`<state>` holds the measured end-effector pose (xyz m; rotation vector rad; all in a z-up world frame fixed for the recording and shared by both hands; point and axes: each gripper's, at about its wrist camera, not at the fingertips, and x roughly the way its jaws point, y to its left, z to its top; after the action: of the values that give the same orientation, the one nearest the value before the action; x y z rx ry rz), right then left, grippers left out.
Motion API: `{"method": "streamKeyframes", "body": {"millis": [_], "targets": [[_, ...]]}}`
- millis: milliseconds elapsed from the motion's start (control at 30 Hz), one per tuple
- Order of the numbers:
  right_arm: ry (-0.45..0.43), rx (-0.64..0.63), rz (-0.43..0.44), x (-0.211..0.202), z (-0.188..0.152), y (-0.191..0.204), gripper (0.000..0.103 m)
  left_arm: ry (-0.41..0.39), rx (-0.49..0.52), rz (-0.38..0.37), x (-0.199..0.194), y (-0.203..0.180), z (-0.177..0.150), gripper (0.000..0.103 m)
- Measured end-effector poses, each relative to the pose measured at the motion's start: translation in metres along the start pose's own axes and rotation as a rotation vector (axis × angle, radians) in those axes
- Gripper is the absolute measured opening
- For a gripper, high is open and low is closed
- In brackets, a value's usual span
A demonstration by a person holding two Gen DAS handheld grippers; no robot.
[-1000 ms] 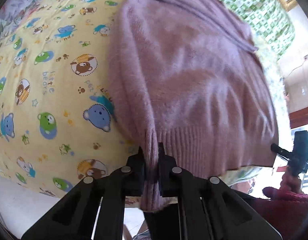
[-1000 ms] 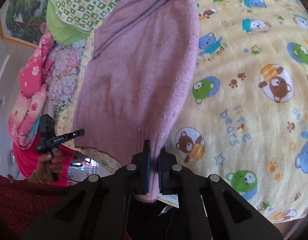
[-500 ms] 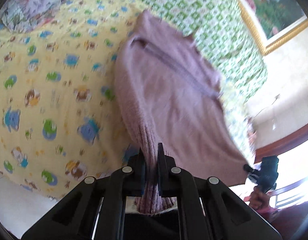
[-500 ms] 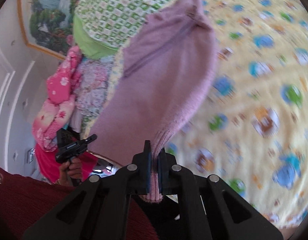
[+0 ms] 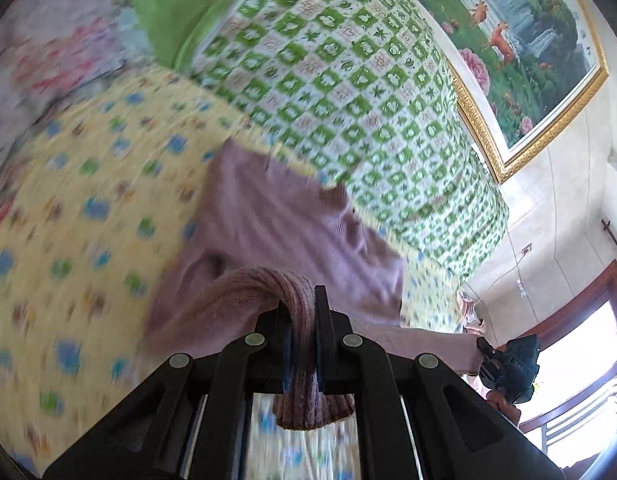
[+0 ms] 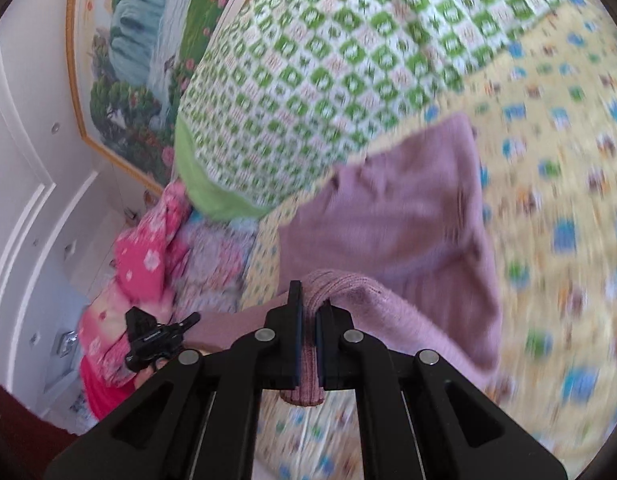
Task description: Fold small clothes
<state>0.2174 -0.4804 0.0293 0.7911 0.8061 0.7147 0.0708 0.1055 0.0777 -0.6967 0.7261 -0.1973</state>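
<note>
A gold-framed landscape painting (image 5: 520,36) hangs on the pale wall (image 5: 556,216) beside a bright window (image 5: 580,364).

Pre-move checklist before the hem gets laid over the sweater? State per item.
1. Left claw shut on the ribbed hem of the purple sweater: ok.
2. Right claw shut on the same hem: ok.
3. Hem lifted above the sweater body, which lies on the yellow bear blanket: ok.
4. Hem stretched flat between both claws: cannot tell, each bunches it at the pinch.
5. Collar end lying flat: cannot tell, motion blur.
6. Landing zone free of the green checked quilt: not ok, the quilt borders the sweater's far edge.
</note>
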Motion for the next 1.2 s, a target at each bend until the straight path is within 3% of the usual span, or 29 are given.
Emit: {"method": "streamKeyframes", "body": {"millis": [167, 367, 533, 767, 833, 900, 933, 967, 1000, 1100, 1200], "targets": [[-0.028, 0.012, -0.086, 0.042, 0.05, -0.022, 0.006, 0.025, 0.017, 0.014, 0.073, -0.006, 0.067, 0.006], [-0.063, 0.054, -0.16, 0.09, 0.1, -0.052, 0.006, 0.065, 0.025, 0.026, 0.158, 0.008, 0.122, 0.006], [-0.039, 0.099, -0.229, 0.129, 0.116, -0.083, 0.006, 0.115, 0.01, 0.062, 0.211, 0.031, 0.142, 0.006], [-0.003, 0.175, -0.318, 0.154, 0.12, -0.119, 0.009, 0.175, -0.031, 0.113, 0.255, 0.062, 0.147, 0.011], [0.005, 0.205, -0.332, 0.155, 0.122, -0.123, 0.014, 0.184, -0.047, 0.135, 0.26, 0.067, 0.147, 0.016], [-0.026, 0.242, -0.319, 0.149, 0.125, -0.124, 0.038, 0.176, -0.08, 0.118, 0.258, 0.07, 0.149, 0.025], [-0.061, 0.256, -0.305, 0.143, 0.127, -0.124, 0.048, 0.161, -0.093, 0.123, 0.253, 0.07, 0.151, 0.039], [-0.108, 0.263, -0.311, 0.133, 0.129, -0.121, 0.065, 0.148, -0.094, 0.131, 0.248, 0.069, 0.152, 0.05], [-0.149, 0.257, -0.319, 0.125, 0.131, -0.118, 0.073, 0.132, -0.09, 0.132, 0.241, 0.067, 0.153, 0.05], [-0.19, 0.206, -0.293, 0.11, 0.137, -0.103, 0.073, 0.059, -0.046, 0.182, 0.214, 0.054, 0.156, 0.058], [-0.142, 0.077, -0.293, 0.113, 0.13, -0.075, 0.073, 0.036, 0.006, 0.177, 0.193, 0.039, 0.148, 0.059]]}}
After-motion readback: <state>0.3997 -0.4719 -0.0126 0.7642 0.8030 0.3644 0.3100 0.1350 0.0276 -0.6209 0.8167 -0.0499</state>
